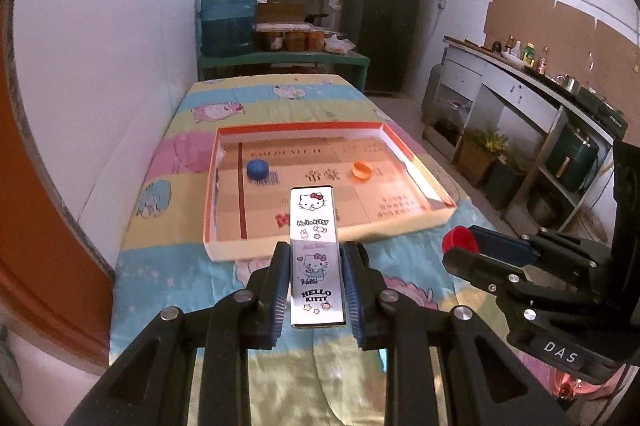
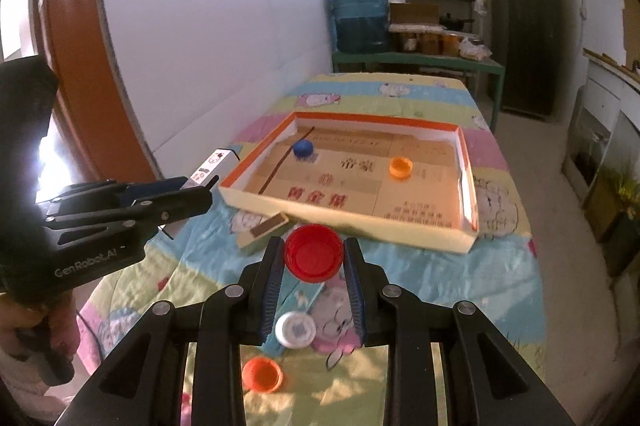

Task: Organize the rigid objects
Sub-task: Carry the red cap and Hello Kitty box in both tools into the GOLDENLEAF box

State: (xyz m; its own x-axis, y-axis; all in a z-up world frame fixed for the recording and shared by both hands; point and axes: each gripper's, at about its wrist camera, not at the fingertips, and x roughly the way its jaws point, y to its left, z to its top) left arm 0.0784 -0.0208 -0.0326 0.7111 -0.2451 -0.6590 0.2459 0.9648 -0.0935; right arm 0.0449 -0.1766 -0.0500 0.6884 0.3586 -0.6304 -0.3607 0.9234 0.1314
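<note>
Kitchen table under cartoon-print cloth carries shallow cardboard tray: blue cap near its far left corner, orange cap toward right wall. Your left gripper pinches flat Hello Kitty box; your right gripper pinches round red cap above tray's near edge. White cap, orange-red cap, small carton lie on cloth.

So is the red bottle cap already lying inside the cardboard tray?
No, the red bottle cap is clamped between the right gripper's fingers, on the near side of the cardboard tray, which holds only a blue cap and an orange cap.
</note>
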